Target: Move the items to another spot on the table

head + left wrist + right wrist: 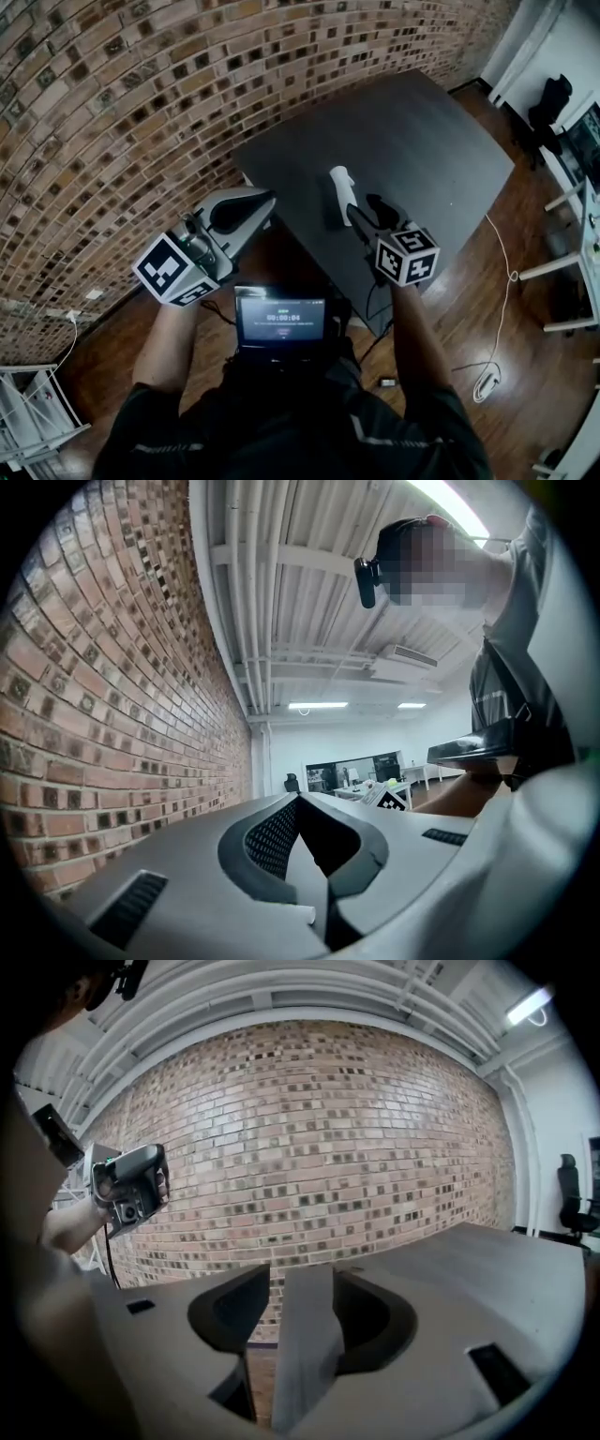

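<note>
Approach stage, by the look of it, with nothing picked up yet. Small white upright item (339,180), kind hard to tell, apparently standing on the dark grey rectangular worktop (422,141) close to its near edge. Right gripper (275,1276) pointed toward that item in the head view, fingers (305,1335) parted, only brick wall (309,1147) showing through the gap and nothing between them. Left gripper (300,803) off to the side by the worktop's near-left edge, fingers closed together on nothing.

Next move, probably: bring the parted right fingers to either side of the white item, level with its body rather than its top. Then close gently enough not to tip it, lift clear, and set down on a bare part of the worktop farther in.

Hard to settle: contact between fingertips and item, touching or merely near, not decidable from above given the overlap at its base. Absent from the right gripper view altogether, perhaps masked by that gripper's own grey shell. No second item to be made out anywhere on the worktop. Lower part of the head view taken up by the person's shoulders and a small black screen (279,319) at the chest.
</note>
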`<state>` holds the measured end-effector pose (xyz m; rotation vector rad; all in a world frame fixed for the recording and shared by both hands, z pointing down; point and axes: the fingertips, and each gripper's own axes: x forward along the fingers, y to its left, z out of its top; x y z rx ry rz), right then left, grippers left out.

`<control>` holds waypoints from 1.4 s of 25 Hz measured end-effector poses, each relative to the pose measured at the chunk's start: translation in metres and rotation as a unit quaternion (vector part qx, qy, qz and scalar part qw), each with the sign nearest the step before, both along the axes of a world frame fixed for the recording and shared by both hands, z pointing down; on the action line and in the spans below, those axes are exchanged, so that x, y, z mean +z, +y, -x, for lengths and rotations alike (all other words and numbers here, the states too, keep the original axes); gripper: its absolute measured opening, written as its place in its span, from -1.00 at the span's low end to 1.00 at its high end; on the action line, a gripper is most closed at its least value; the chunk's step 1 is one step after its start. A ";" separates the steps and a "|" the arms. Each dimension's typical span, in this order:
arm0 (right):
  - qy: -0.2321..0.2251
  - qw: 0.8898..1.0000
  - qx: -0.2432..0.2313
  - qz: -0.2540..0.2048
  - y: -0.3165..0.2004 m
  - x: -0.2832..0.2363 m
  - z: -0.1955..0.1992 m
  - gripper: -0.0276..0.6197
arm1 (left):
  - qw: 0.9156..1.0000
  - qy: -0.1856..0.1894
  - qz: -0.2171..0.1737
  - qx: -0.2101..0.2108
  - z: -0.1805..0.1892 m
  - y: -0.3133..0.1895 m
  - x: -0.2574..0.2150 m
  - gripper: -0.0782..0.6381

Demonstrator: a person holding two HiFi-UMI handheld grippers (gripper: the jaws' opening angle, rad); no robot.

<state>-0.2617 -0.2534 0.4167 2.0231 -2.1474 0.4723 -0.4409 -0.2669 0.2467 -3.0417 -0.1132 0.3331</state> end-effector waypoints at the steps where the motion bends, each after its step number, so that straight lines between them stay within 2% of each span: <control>1: 0.001 1.000 0.005 0.007 -0.006 0.005 -0.002 -0.24 | 1.000 0.000 0.004 0.002 0.001 -0.007 0.003 -0.78; 6: 0.002 0.999 0.020 0.046 -0.026 0.036 -0.018 -0.24 | 1.000 -0.003 0.022 0.012 -0.006 -0.033 0.014 -0.78; 7: 0.002 0.998 0.020 0.055 -0.030 0.043 -0.022 -0.21 | 1.000 -0.005 0.024 0.014 -0.009 -0.037 0.017 -0.78; 8: 0.001 0.998 0.020 0.063 -0.035 0.049 -0.027 -0.08 | 1.000 -0.008 0.027 0.014 -0.012 -0.040 0.020 -0.78; 13: -0.009 0.993 0.019 0.115 -0.063 0.096 -0.049 -0.07 | 0.999 -0.025 0.035 0.005 -0.029 -0.058 0.034 -0.78; 18: -0.011 0.982 0.035 0.187 -0.082 0.156 -0.074 -0.07 | 0.998 -0.034 0.045 -0.011 -0.041 -0.078 0.039 -0.78; 20: -0.016 0.975 0.037 0.218 -0.087 0.179 -0.080 0.05 | 0.998 -0.040 0.049 -0.018 -0.046 -0.086 0.044 -0.78; 23: -0.022 0.965 0.036 0.258 -0.091 0.208 -0.087 0.05 | 0.997 -0.051 0.056 -0.021 -0.056 -0.093 0.054 -0.78; 30: -0.027 0.948 0.050 0.314 -0.092 0.256 -0.104 0.05 | 0.995 -0.063 0.072 -0.030 -0.067 -0.107 0.070 -0.78; 35: -0.037 0.942 0.049 0.331 -0.092 0.274 -0.103 0.05 | 0.994 -0.069 0.077 -0.036 -0.068 -0.117 0.076 -0.78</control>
